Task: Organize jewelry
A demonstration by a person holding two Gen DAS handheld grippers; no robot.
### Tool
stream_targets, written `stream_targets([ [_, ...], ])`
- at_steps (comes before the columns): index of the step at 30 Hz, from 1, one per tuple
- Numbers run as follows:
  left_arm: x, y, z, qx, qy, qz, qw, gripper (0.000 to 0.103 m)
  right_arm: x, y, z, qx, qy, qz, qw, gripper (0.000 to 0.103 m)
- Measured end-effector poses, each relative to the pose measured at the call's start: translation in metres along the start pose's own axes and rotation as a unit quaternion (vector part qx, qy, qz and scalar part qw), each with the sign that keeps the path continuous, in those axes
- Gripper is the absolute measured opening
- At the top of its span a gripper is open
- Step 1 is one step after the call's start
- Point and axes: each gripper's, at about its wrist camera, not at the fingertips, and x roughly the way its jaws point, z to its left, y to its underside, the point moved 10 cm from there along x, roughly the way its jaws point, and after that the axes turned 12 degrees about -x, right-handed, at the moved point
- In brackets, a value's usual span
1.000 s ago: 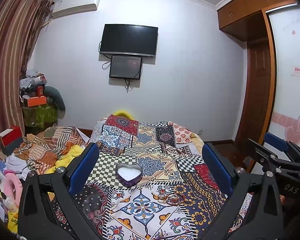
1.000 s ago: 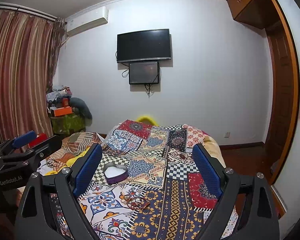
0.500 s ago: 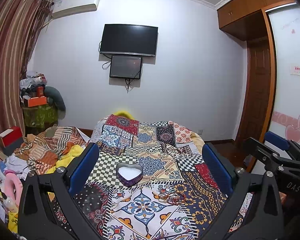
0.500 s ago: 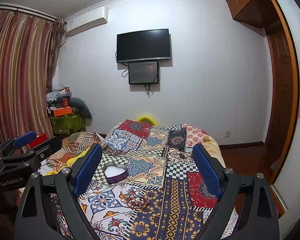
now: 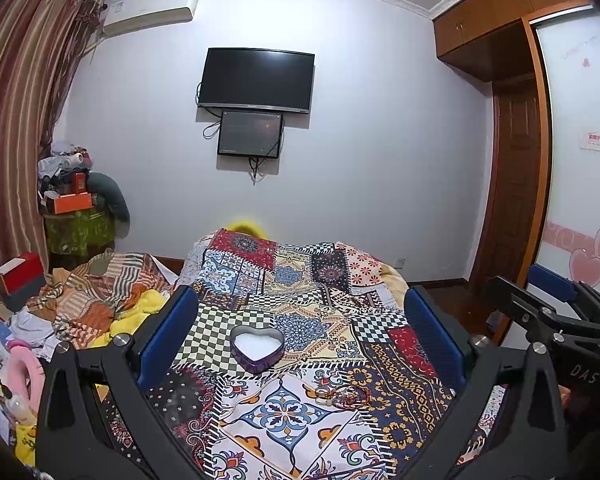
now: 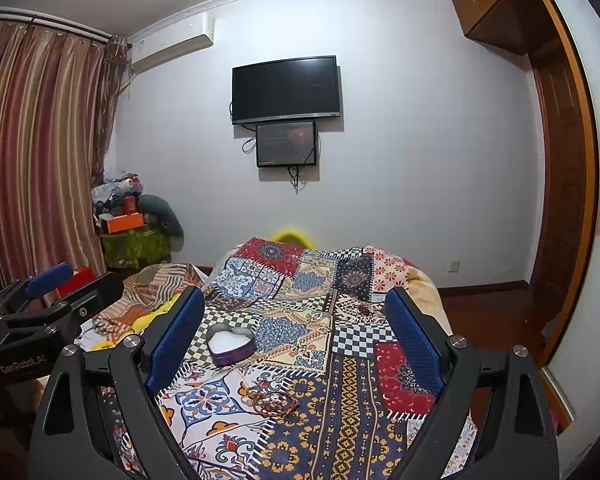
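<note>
Grippers: two, each with two blue-padded fingers on black frames.
Left gripper (image 5: 300, 340): spread wide, nothing between its fingers, held above the bed; the heart tin shows in the gap between its pads.
Right gripper (image 6: 296, 340): also spread wide and holding nothing, held above the same bed, just right of the left one.
Heart-shaped tin (image 5: 256, 347): one, lidless, purple wall, white lining; it sits on the patchwork bedspread (image 5: 400, 400) at the edge of a checkered patch.
Tin direction: the heart's tip points toward the cameras, its two lobes toward the far wall; its long axis runs roughly across the bed.
Jewelry pile (image 6: 272, 398): one small tangle of reddish-brown beaded loops with a pale ring or two; the exact number of pieces cannot be told. It lies on the bedspread nearer the cameras than the tin and to its right, apart from it.
Pile direction: its spread runs left to right across the bed.
Screens: two on the far wall, a large dark television (image 5: 256, 80) with a smaller monitor (image 5: 250, 134) directly under it.
Air conditioner (image 5: 150, 12): one, high on the wall beside the striped curtain (image 5: 16, 120).
Writing: "GenRobot.AI" on the left gripper's body in the right wrist view; "DAS" on the right gripper's body in the left wrist view.
Wardrobe door (image 5: 580, 160): pink heart decals and a small label too small to read.
</note>
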Motion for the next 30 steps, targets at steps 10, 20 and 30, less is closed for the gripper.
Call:
stream_targets([
  [10,0.015,0.008,0.010,-0.003,-0.014,0.014,0.9998,0.103,0.017,0.010,-0.002,0.003,-0.002,0.023,1.000,0.090],
  [20,0.057,0.040,0.032,-0.004,-0.035,0.070,0.9969,0.103,0.058,0.054,-0.012,-0.006,0.010,0.092,0.996,0.090],
  [30,0.108,0.092,0.053,0.004,-0.054,0.165,0.9848,0.089,0.099,0.114,-0.015,-0.025,-0.001,0.178,0.984,0.090],
])
